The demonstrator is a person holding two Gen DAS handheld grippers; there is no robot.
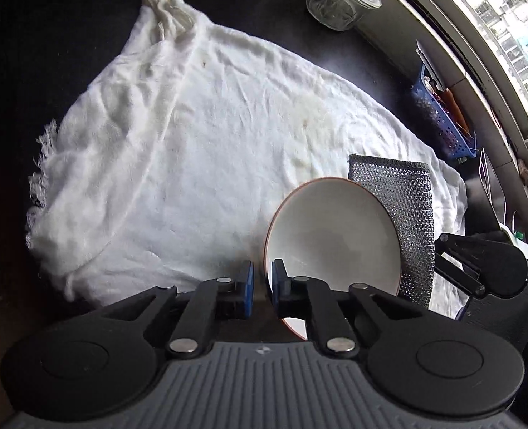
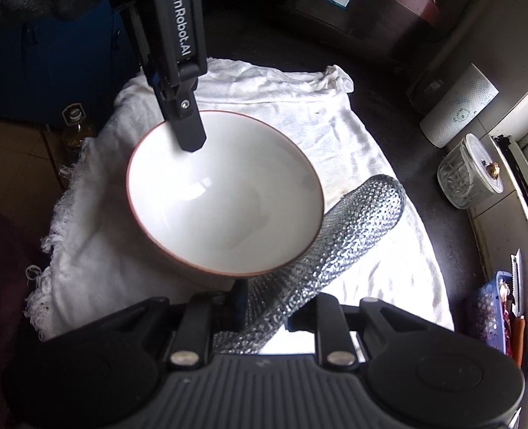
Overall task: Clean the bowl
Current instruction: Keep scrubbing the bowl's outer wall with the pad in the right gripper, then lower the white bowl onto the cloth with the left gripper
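Left gripper (image 1: pixel 262 279) fills the near edge of its own view, blue pads pinched on the rim of the bowl (image 1: pixel 332 236), one pad outside the wall, one inside. Bowl is white inside with a thin reddish-brown rim, tipped up on edge so its opening faces the left camera; it stands over the white cloth (image 1: pixel 192 150). In the right wrist view the same bowl (image 2: pixel 228 193) sits at centre, the left gripper (image 2: pixel 189 132) reaching in from 12 o'clock and gripping the rim at about 11 o'clock. Right gripper (image 2: pixel 264 314) at 6 o'clock of its view, fingers clamped on a silver mesh scouring cloth (image 2: pixel 339 246); the cloth arcs up toward 2 o'clock, passing just beside the bowl's rim at 4 o'clock; whether it touches cannot be told. From the left view the scouring cloth (image 1: pixel 403 221) stands behind the bowl at 3 o'clock. White cloth is rumpled, fringed at one edge, faintly stained, spread on a dark counter (image 2: pixel 453 243). Further out: lidded glass jar (image 2: pixel 468 175) at 3 o'clock, paper towel roll (image 2: pixel 457 107) at 2 o'clock, blue perforated basket (image 2: pixel 493 311) at 4 o'clock, bottle (image 2: pixel 76 128) at 9 o'clock off the counter edge.
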